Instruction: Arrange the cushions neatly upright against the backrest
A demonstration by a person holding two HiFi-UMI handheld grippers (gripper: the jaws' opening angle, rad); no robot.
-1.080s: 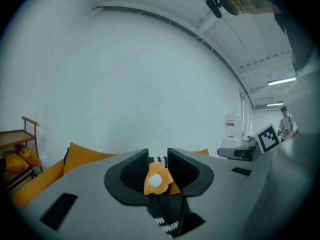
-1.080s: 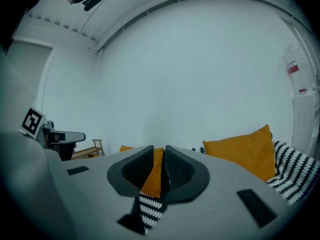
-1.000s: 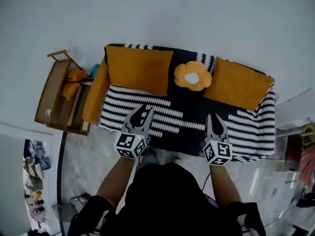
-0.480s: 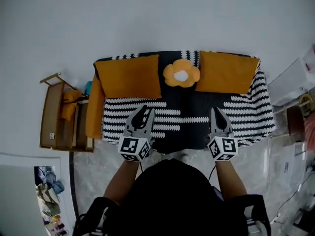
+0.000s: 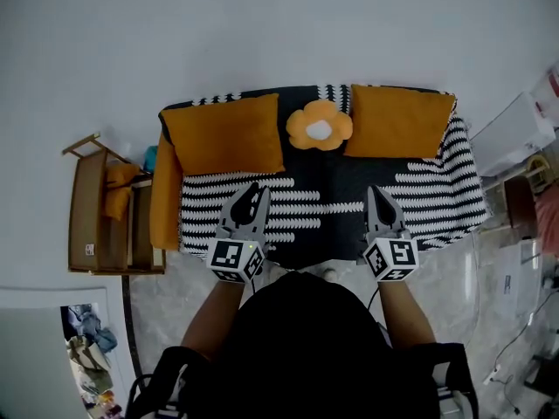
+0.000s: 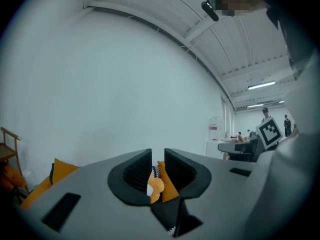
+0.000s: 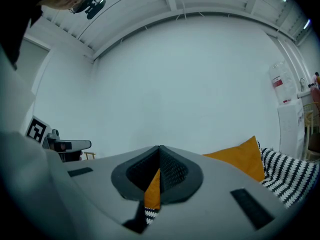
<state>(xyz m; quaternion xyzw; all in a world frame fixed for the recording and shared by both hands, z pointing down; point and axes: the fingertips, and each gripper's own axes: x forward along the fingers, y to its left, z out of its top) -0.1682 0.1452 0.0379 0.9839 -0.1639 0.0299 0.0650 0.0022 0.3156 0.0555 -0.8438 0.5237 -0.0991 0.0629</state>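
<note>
An orange cushion [image 5: 223, 135], a flower cushion [image 5: 320, 126] and a second orange cushion [image 5: 399, 120] stand side by side against the backrest of the striped sofa [image 5: 437, 190]. Both grippers hover empty over the seat's front. The left gripper [image 5: 253, 188] has just been closing its jaws to a narrow gap, while the right gripper [image 5: 373, 190] has its jaws pressed together.

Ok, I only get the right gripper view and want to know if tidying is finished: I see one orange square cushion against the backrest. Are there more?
Observer: Yes, a second orange square cushion leans on the backrest at the left end of the black-and-white striped sofa.
Operator: Anything between them?
Observer: A flower-shaped orange cushion with a white centre, also upright.
Operator: Any strays?
Observer: One long orange cushion sits at the left armrest, not the backrest.
</note>
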